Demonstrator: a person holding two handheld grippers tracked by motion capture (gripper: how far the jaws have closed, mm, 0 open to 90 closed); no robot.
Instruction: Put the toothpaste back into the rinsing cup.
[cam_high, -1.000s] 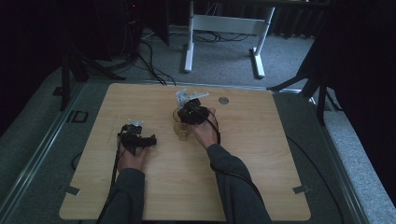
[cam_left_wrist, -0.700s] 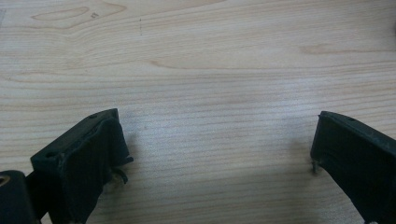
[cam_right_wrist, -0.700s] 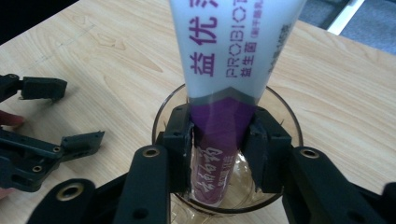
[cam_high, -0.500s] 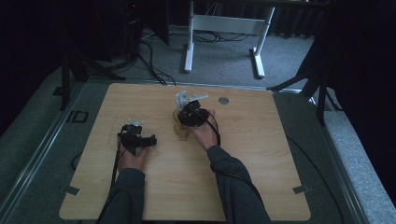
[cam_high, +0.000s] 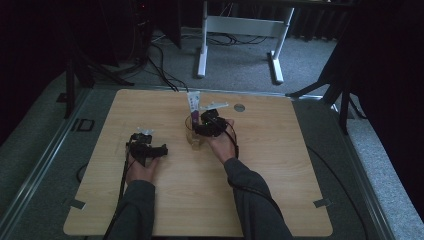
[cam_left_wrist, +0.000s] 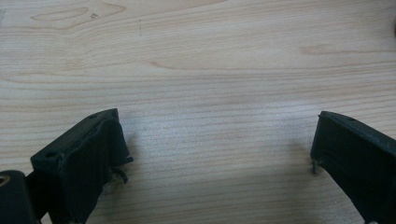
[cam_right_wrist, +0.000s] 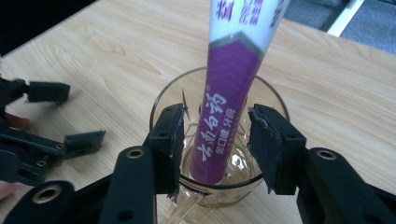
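A clear glass cup (cam_high: 194, 136) (cam_right_wrist: 173, 86) stands near the middle of the wooden table (cam_high: 280, 165). A white and purple toothpaste tube (cam_high: 194, 105) (cam_right_wrist: 233, 70) stands in it, leaning on the rim. My right gripper (cam_high: 199, 125) (cam_right_wrist: 215, 144) hovers at the cup's top. Its jaws have just been opening and now stand on either side of the tube without touching it. My left gripper (cam_high: 161, 149) (cam_left_wrist: 215, 154) lies on the table to the left of the cup. It is open with only bare wood between its fingers, and it also appears in the right gripper view (cam_right_wrist: 70, 116).
A small round disc (cam_high: 239, 107) lies on the table behind the cup. Beyond the far edge stand a white desk frame (cam_high: 240, 25) and dark stands, with cables on the grey floor. Bare wood stretches to the right and toward the front edge.
The right gripper's jaws look wider apart around the tube than before. Both hands stay about where they were, and the tube remains in the glass.
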